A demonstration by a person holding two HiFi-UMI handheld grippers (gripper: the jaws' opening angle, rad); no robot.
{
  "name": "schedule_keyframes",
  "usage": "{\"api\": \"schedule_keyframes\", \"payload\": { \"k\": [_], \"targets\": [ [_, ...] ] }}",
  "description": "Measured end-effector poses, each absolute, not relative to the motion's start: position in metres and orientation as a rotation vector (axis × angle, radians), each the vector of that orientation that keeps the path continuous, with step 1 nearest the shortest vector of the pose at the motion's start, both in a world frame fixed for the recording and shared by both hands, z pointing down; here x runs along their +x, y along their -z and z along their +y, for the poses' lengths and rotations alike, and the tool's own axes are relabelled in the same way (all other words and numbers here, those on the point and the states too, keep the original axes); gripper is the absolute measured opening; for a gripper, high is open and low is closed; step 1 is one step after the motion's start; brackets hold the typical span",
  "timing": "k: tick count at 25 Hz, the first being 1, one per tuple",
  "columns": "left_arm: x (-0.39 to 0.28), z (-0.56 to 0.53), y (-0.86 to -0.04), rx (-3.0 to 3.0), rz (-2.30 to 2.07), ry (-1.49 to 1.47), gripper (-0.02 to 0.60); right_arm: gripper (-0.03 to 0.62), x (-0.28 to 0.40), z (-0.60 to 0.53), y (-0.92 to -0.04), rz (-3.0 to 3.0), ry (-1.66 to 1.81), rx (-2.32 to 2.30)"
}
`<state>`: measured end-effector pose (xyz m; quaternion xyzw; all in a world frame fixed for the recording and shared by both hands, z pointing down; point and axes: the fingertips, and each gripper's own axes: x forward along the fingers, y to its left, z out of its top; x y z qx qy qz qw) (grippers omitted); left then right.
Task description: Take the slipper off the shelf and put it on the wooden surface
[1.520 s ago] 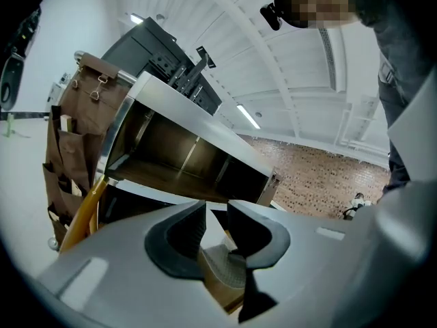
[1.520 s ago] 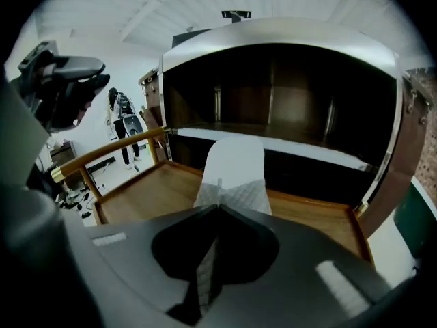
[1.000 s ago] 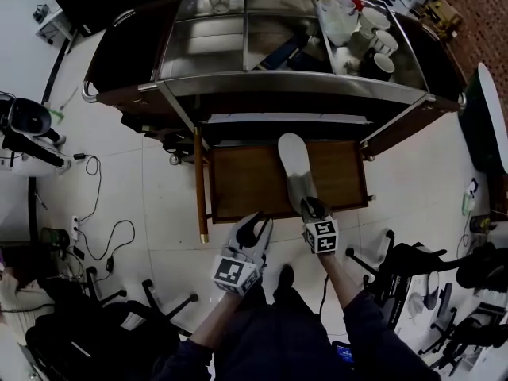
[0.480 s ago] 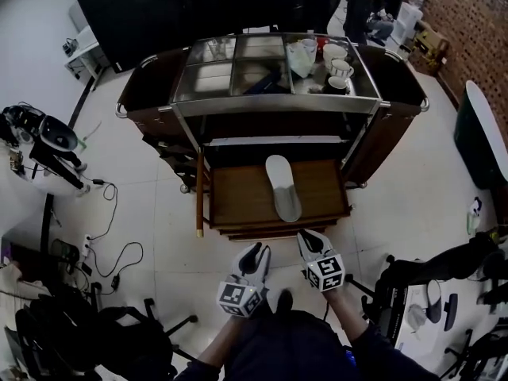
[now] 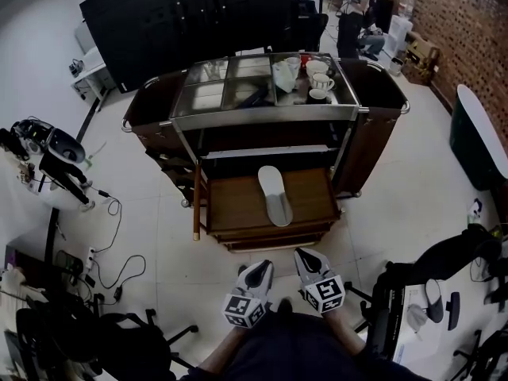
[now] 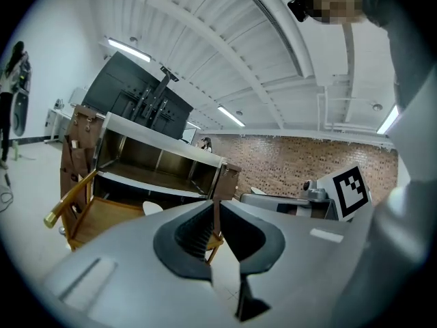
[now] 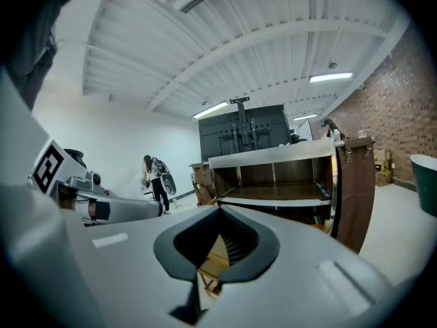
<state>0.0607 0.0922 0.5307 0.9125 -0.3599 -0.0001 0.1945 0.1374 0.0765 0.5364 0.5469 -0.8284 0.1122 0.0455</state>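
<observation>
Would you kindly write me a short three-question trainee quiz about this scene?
1. True or false: the pale grey slipper lies on the brown wooden pull-out surface.
2. What does the right gripper hold? A) the slipper B) a cup C) nothing
3. Fill in: the white cups stand on the ___ level of the steel-topped cart.
Key: 1 true; 2 C; 3 top.
</observation>
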Motion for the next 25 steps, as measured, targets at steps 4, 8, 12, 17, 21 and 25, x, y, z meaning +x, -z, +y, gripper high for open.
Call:
{"api": "schedule_keyframes", "payload": {
  "k": [4, 8, 12, 17, 21, 25],
  "targets": [
    [0.071, 0.093, -0.522, 2.607, -0.968, -0.007, 0.029, 0.000, 0.138, 0.084, -0.531, -2.541, -0.327, 1.680],
    [0.077, 0.102, -0.517, 2.637, -0.928, -0.021, 0.035, 0.000, 0.137, 0.089, -0.525, -2.546, -0.296, 1.677],
    [0.076, 0.109, -0.517, 2.620, -0.937, -0.028, 0.035, 0.000, 0.132, 0.091, -0.523, -2.555, -0.276, 1.660],
    [0.073, 0.108, -0.514, 2.619, -0.955, -0.018, 0.035, 0.000, 0.123, 0.092, -0.522, -2.564, -0.257, 1.624],
    [0.070, 0.106, -0.516, 2.625, -0.964, -0.014, 0.035, 0.000, 0.122, 0.093, -0.521, -2.575, -0.250, 1.619],
    [0.066, 0.105, -0.515, 2.614, -0.983, -0.009, 0.035, 0.000, 0.121, 0.092, -0.519, -2.581, -0.242, 1.619]
  ]
}}
